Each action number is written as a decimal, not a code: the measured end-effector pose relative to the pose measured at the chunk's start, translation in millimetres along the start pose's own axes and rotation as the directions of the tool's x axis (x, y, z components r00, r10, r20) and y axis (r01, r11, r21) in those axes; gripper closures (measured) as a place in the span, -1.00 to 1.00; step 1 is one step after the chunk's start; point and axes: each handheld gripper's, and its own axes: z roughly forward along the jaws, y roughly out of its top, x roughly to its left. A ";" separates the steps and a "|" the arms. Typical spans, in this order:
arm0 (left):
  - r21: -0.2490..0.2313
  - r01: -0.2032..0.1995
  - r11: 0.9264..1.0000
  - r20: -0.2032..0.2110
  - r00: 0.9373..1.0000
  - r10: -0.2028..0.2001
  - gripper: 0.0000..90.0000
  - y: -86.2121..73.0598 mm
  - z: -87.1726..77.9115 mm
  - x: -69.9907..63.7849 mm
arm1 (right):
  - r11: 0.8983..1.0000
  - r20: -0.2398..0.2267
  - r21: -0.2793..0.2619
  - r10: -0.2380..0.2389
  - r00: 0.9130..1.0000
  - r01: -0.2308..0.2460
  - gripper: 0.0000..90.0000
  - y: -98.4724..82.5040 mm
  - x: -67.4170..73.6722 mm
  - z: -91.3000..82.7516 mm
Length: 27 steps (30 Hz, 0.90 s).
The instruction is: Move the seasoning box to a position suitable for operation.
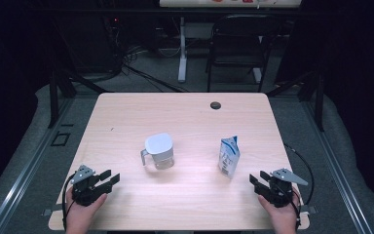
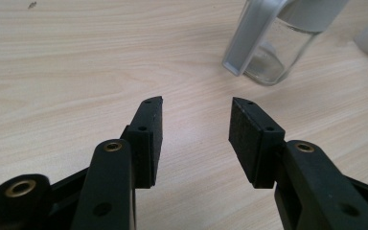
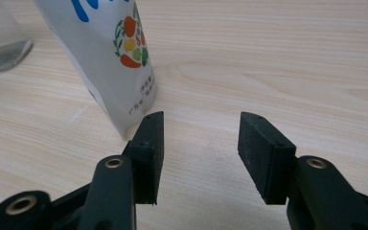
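A clear glass pitcher with a white lid and a grey handle stands mid-table; the left gripper view has it ahead and to the right. To its right stands a white and blue carton, whose printed side rises just left of the right gripper's jaws. My left gripper rests open at the near left of the table, nothing between its pads. At the near right, my right gripper is open too, jaws empty, its left pad close to the carton's base.
The light wooden table has a dark round grommet near its far edge. Beyond the table stand a black chair and a white desk leg, with cables on the floor. A hand holds each gripper at the near edge.
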 end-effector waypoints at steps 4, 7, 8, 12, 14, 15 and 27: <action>0.019 0.067 0.998 -0.012 0.998 -0.067 0.24 -1.8 1.2 5.4 | 0.999 -0.011 -0.025 0.026 1.000 -0.026 0.09 -1.3 -1.9 -3.1; 0.019 0.076 0.997 -0.014 0.997 -0.075 0.22 -0.7 1.9 5.8 | 0.999 -0.017 -0.030 0.021 1.000 -0.022 0.06 -2.3 -1.5 -4.0; 0.010 0.077 0.997 -0.015 0.997 -0.077 0.22 -0.1 2.4 5.0 | 0.999 -0.020 -0.033 0.018 1.000 -0.019 0.04 -2.5 -1.1 -4.3; 0.016 0.043 0.999 -0.009 0.999 -0.043 0.18 0.2 4.5 1.5 | 0.998 -0.029 -0.055 0.031 0.999 -0.033 -0.02 -1.7 -1.7 -5.9; 0.023 0.029 0.999 -0.009 1.000 -0.029 0.18 0.4 7.0 -0.5 | 0.998 -0.031 -0.055 0.042 0.999 -0.044 -0.04 -2.1 -2.8 -5.2; 0.030 0.026 0.999 -0.004 1.000 -0.026 0.18 0.8 7.7 -0.7 | 0.998 -0.029 -0.050 0.041 0.999 -0.043 -0.04 -2.4 -3.5 -5.1; 0.017 0.009 1.000 0.014 1.000 -0.009 0.09 5.0 16.9 -9.6 | 0.999 0.007 -0.051 0.017 1.000 -0.017 0.00 -7.6 -6.3 -13.8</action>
